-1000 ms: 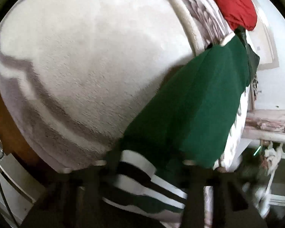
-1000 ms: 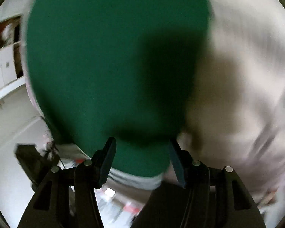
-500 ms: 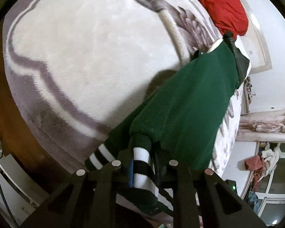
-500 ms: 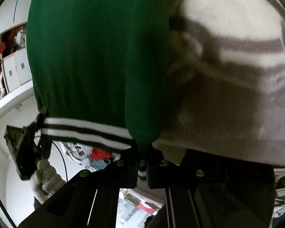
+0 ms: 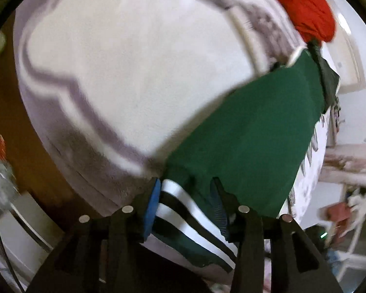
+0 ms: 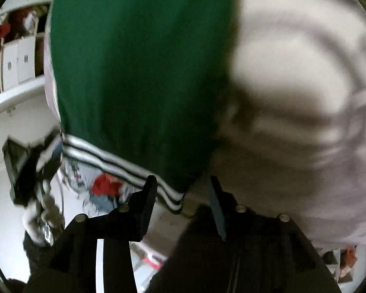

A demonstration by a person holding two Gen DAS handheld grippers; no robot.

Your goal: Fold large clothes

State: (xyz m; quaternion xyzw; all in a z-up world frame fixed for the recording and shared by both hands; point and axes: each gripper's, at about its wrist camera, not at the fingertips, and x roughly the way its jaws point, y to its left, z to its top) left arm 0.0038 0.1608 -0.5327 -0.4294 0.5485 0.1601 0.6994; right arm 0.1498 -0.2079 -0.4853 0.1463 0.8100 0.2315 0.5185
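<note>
Green sweater (image 5: 251, 131) lies on the bed blanket (image 5: 134, 68), striped hem toward me. Both my grippers, left (image 5: 186, 195) and right (image 6: 180, 193), stand spread, unclenched, astride the hem. Soft, limp knit; best pinched at hem corners.

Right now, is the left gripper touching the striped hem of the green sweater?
Cannot tell. In the left wrist view the left gripper stands open with the striped hem lying between its fingers, but blur hides whether either pad presses the green sweater.
</note>
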